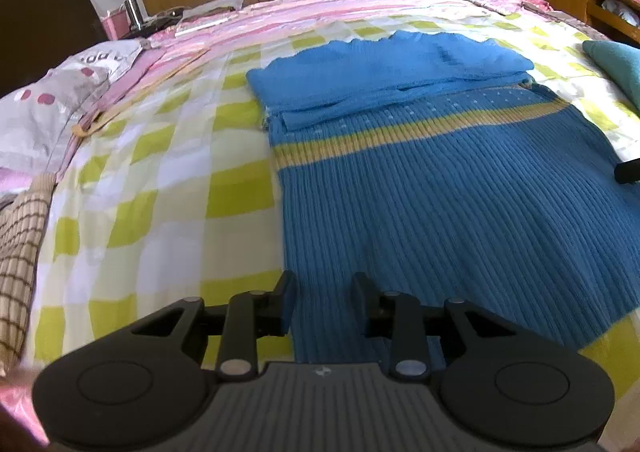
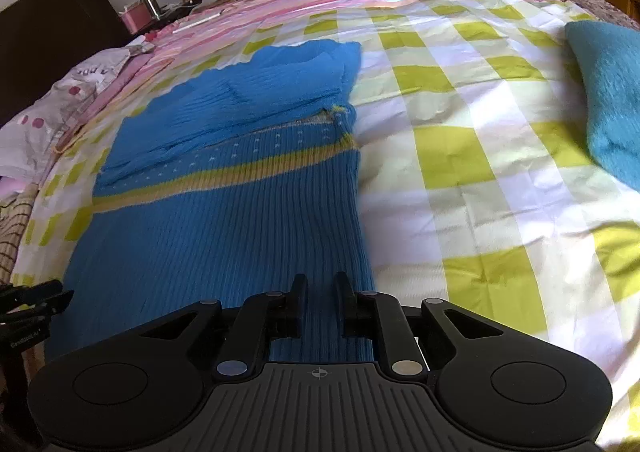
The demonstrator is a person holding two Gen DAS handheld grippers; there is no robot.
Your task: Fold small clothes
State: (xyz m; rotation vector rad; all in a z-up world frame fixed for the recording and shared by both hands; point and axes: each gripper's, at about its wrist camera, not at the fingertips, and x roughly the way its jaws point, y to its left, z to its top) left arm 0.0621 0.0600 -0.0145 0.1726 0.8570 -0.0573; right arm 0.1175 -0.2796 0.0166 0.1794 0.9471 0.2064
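Observation:
A blue ribbed knit sweater (image 1: 440, 188) with a yellow band lies flat on the checked bedspread, its sleeves folded across the upper part. It also shows in the right wrist view (image 2: 224, 220). My left gripper (image 1: 323, 284) is open and empty, over the sweater's near left hem corner. My right gripper (image 2: 321, 284) is open and empty, over the near right hem corner. The right gripper's tip shows at the right edge of the left wrist view (image 1: 628, 171). The left gripper shows at the left edge of the right wrist view (image 2: 32, 302).
The yellow-and-white checked bedspread (image 2: 480, 156) covers the bed. A teal garment (image 2: 612, 92) lies to the right. A pillow (image 1: 52, 108) and a brown checked cloth (image 1: 20, 252) lie on the left. A dark headboard (image 1: 36, 20) stands far left.

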